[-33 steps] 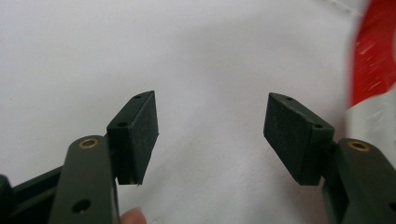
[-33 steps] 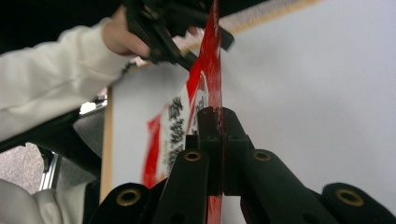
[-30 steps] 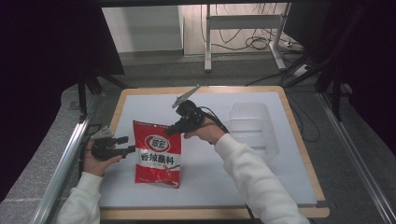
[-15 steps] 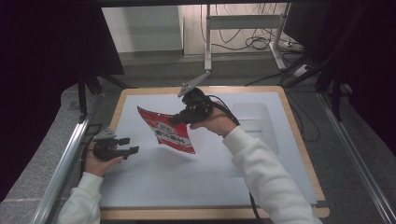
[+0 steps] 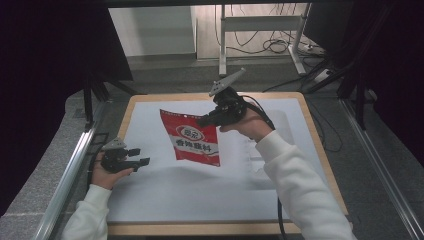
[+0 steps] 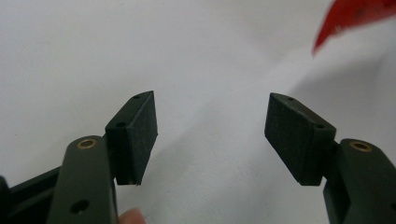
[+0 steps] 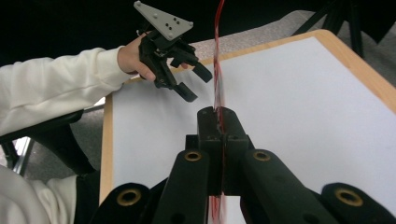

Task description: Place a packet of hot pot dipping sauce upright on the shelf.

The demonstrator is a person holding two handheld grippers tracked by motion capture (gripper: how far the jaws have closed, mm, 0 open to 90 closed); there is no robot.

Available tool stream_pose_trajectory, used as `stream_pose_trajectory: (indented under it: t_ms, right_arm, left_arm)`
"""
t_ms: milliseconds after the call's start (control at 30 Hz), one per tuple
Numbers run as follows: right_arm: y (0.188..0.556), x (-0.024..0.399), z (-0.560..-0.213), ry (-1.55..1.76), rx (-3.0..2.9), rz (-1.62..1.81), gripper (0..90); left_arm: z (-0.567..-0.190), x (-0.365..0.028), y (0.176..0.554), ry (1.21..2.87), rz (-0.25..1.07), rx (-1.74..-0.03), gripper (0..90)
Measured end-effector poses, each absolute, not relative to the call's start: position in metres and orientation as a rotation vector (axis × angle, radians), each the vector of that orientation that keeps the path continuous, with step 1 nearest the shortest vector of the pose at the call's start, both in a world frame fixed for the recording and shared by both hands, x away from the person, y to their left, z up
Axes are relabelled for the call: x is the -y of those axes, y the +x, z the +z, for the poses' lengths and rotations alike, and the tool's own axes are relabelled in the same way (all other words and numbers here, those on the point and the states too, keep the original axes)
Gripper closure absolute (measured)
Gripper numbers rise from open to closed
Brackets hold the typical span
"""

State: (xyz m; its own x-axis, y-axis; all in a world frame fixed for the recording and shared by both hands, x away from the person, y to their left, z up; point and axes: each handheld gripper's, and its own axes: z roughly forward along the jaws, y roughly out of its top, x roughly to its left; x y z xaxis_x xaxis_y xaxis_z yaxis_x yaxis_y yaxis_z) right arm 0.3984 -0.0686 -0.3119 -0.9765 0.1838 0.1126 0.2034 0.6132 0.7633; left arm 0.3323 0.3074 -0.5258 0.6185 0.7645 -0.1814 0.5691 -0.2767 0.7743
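Item: red snack packet (image 5: 192, 137), a flat printed pouch with a white round emblem and white lettering on its face. Location: held clear of the table (image 5: 165, 200), hanging in the air above the white surface toward the far edge, left of the middle; the upper right corner is pinched and the body droops down and leftward from there. Holder: right gripper (image 5: 202, 121), jaws together and clamped on the packet's thin upper margin; the right gripper view shows the film edge-on as a red sliver (image 7: 218, 56) rising straight out of the closed pads. Handling, judged: light, since one corner pinch carries the whole packet; soft and pliable, as the film sags and tilts under its own contents instead of standing stiff; glossy, so probably slippery against the pads; contents probably loose and crushable, so a squeeze on the belly looks unwise. Best purchase, judged: the flat sealed margins and corners, where there is no filling; a second hold on the opposite top corner would stop the swing and keep the face level. Second tool: left gripper (image 5: 142, 162), low near the table's left edge, jaws well apart with nothing between them; its own view shows bare white surface between the pads and a red corner of the packet (image 6: 355, 18) at upper right, apart from them.
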Motion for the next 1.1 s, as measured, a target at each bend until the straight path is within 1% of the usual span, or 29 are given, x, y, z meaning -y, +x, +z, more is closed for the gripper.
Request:
stream_pose_trajectory:
  t_ms: [200,333,800,1100]
  right_arm:
    - [0.407,0.087,-0.304,-0.381,2.813,-1.341,89.1]
    - [0.415,0.107,-0.300,-0.433,2.802,-1.376,89.1]
    - [0.421,0.154,-0.291,-0.519,2.758,-1.434,89.1]
    - [0.430,0.191,-0.282,-0.563,2.749,-1.473,89.1]
  left_arm:
    - [-0.526,-0.307,0.333,1.981,0.281,-1.054,33.6]
    - [-0.527,-0.304,0.333,1.989,0.279,-1.053,33.6]
    - [-0.527,-0.298,0.333,2.005,0.283,-1.047,33.6]
    - [-0.527,-0.298,0.333,2.011,0.291,-1.051,33.6]
